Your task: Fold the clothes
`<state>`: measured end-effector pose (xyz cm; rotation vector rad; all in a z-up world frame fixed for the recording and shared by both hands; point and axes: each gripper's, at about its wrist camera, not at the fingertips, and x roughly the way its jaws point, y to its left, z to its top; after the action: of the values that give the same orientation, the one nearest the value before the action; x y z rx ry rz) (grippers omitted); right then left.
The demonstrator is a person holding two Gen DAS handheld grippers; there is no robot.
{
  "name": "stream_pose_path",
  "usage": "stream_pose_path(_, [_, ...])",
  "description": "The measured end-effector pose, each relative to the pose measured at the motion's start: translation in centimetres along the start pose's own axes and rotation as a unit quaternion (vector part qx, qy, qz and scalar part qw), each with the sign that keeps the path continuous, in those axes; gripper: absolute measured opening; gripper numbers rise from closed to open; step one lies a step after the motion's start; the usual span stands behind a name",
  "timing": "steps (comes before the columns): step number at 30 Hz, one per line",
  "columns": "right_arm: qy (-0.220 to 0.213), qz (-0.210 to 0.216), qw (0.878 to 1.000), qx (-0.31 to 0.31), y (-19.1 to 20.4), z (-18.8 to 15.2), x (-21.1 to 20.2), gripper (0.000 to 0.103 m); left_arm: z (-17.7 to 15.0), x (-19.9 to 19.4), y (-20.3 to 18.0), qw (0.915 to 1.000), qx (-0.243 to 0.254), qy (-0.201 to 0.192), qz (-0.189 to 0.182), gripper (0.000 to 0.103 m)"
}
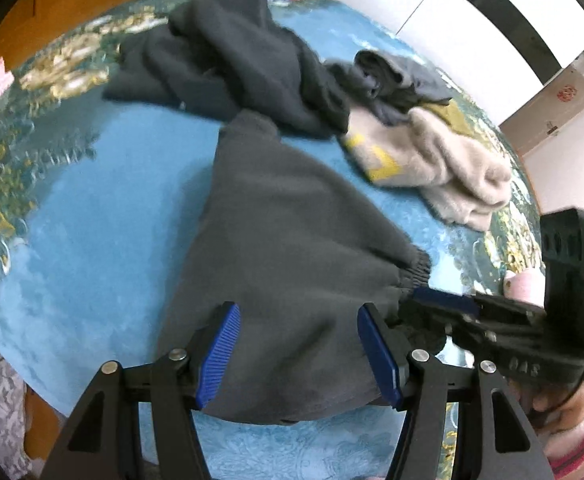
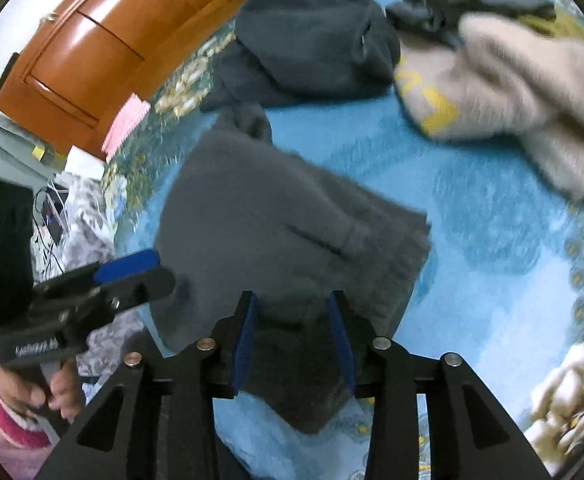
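Note:
Grey fleece trousers (image 1: 292, 248) lie spread on the blue bedspread (image 1: 104, 240), with the elastic hem (image 1: 415, 272) toward the right. My left gripper (image 1: 301, 354) is open over the near edge of the trousers, with cloth lying between its blue pads (image 1: 220, 356). My right gripper (image 2: 295, 340) is shut on a bunched fold of the same grey trousers (image 2: 276, 216), near their corner. In the left wrist view the right gripper (image 1: 443, 304) shows at the hem. In the right wrist view the left gripper (image 2: 128, 264) shows at the trousers' left edge.
A dark grey sweater (image 1: 228, 64) is heaped at the back. Beside it lies a beige fleece garment with yellow marks (image 1: 443, 160). A wooden headboard (image 2: 104, 40) and a pink comb-like item (image 2: 126, 126) are at the left. Hands with pink sleeves (image 2: 8, 408) hold both grippers.

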<state>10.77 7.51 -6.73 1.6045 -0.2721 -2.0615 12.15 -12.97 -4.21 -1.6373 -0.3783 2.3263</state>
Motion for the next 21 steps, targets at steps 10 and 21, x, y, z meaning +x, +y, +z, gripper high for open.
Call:
stream_pose_path(10, [-0.076, 0.052, 0.991, 0.094, -3.7, -1.1, -3.4, 0.081, 0.4, -1.0, 2.5, 0.999, -0.038, -0.014, -0.017, 0.065])
stream_pose_path(21, [-0.026, 0.156, 0.956, 0.245, -8.0, -3.2, 2.1, 0.089, 1.7, 1.7, 5.3, 0.9953, -0.093, 0.02, -0.019, 0.079])
